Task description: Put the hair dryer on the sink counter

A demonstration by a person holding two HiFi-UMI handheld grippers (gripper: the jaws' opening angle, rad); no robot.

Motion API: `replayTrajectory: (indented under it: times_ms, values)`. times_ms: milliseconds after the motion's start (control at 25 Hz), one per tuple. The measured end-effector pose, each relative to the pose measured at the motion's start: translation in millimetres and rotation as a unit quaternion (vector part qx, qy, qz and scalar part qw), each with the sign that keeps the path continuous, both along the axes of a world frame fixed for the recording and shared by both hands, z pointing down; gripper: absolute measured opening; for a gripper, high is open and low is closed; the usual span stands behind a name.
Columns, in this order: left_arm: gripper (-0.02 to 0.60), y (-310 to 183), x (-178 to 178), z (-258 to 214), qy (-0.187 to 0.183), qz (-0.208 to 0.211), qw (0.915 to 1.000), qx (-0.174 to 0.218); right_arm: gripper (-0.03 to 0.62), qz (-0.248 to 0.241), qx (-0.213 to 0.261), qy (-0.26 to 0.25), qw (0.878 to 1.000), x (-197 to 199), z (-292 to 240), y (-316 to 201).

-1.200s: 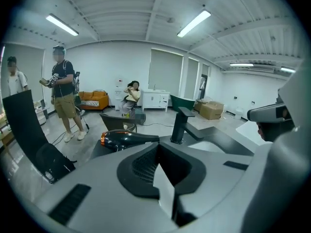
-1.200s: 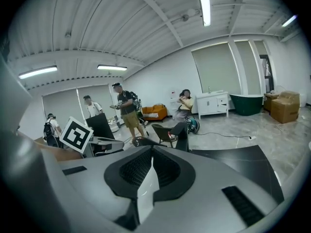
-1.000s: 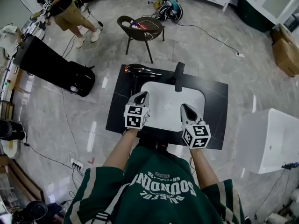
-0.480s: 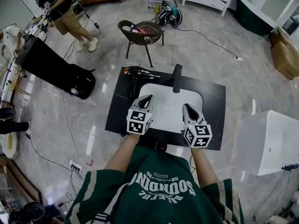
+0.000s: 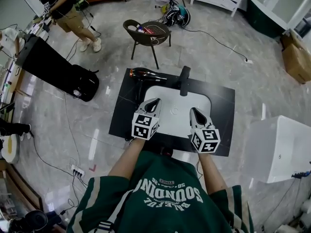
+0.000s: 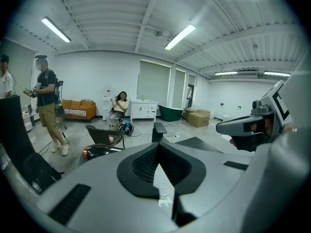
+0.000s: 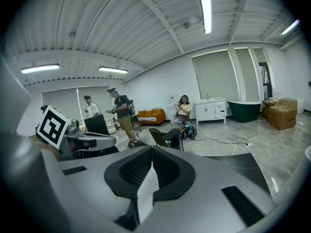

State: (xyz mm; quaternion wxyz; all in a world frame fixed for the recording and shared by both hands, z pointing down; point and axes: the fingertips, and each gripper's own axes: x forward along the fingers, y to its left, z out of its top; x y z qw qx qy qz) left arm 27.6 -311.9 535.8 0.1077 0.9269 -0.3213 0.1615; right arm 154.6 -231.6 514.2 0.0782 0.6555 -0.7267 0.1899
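Observation:
The hair dryer (image 5: 146, 74), black with a copper-red back end, lies on the far left corner of the black sink counter (image 5: 223, 106), beside the black faucet (image 5: 183, 80). In the left gripper view the hair dryer (image 6: 99, 150) shows ahead to the left. Both grippers hover over the near part of the white basin (image 5: 177, 108), apart from the dryer. My left gripper (image 5: 151, 103) is shut and holds nothing, its tips (image 6: 158, 148) pressed together. My right gripper (image 5: 194, 113) is also shut and empty, and its jaws (image 7: 151, 152) meet at the tip.
A dark chair (image 5: 146, 32) with items on it stands beyond the counter. A black case (image 5: 53, 67) lies on the floor to the left, and a white block (image 5: 279, 147) stands to the right. A person (image 5: 68, 8) stands at the far left. Cables and a power strip (image 5: 77, 170) lie on the floor.
Both grippers have shifted slightly forward over the basin and then held still. The hair dryer has not moved. The person at the far left has shifted position.

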Motion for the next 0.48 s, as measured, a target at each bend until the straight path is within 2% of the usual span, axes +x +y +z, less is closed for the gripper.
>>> replayTrajectory:
  times_ms: [480]
  values:
    - [0.011,1.9,2.3,6.4,-0.002,0.010,0.9999,-0.007,0.043,-0.007,-0.006,0.002,1.000,-3.2,4.5,0.9]
